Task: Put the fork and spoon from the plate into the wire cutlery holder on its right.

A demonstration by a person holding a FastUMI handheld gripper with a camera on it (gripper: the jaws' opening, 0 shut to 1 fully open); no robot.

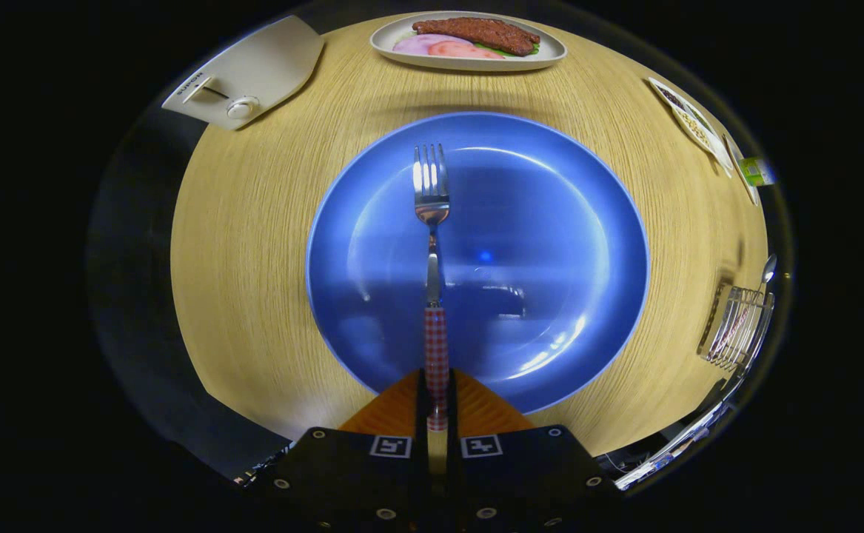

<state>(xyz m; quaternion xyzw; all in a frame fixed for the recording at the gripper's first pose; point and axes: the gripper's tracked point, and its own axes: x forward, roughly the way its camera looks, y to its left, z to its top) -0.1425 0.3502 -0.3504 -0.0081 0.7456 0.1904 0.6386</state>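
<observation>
Dead centre of the frame, the gripper (436, 403) is clamped on the checked handle of the fork (432, 222), tines out over the blue plate (550, 244). Wire cutlery holder (739, 329) sits far right with the spoon (768, 269) poking out of it.

The fork's (432, 222) checked handle end is hidden between the closed fingers of the hand-held gripper (437, 403), which also cover the plate's (565, 222) near rim. At the table's (254, 244) right edge the wire cutlery holder (739, 333) is small and warped; the spoon (767, 270) standing in it shows just its bowl, its handle too blurred to follow
</observation>
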